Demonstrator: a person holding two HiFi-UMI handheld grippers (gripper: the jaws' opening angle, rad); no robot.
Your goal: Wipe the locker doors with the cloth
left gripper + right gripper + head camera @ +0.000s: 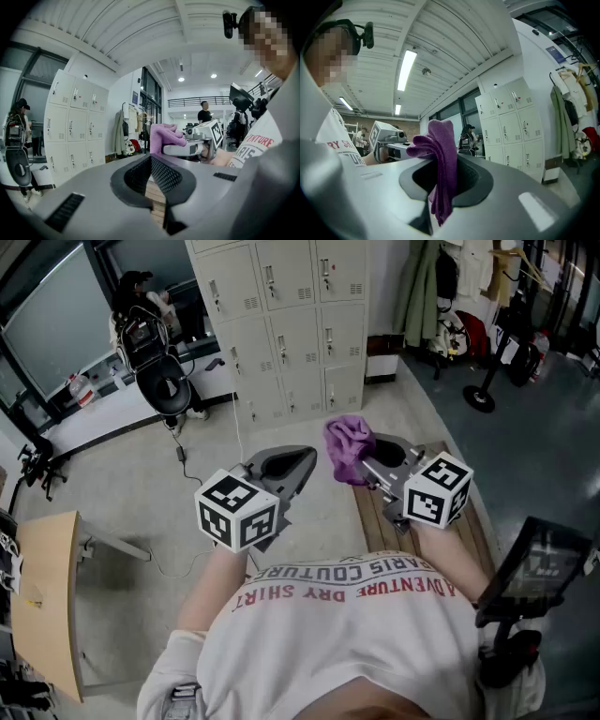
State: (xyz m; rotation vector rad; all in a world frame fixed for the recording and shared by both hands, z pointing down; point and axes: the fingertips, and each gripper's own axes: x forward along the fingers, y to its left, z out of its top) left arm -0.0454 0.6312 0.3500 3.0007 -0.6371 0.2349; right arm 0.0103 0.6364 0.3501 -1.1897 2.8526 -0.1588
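The right hand-held gripper (373, 457) is clamped on the purple cloth (346, 444), with a bunch standing above its jaws and a tail hanging below, likely to serve as a wiping pad. The left hand-held gripper (284, 468) has its jaws together on nothing. The locker doors (281, 324) stand far across the floor (141, 484), well apart, so wiping seems not yet begun.
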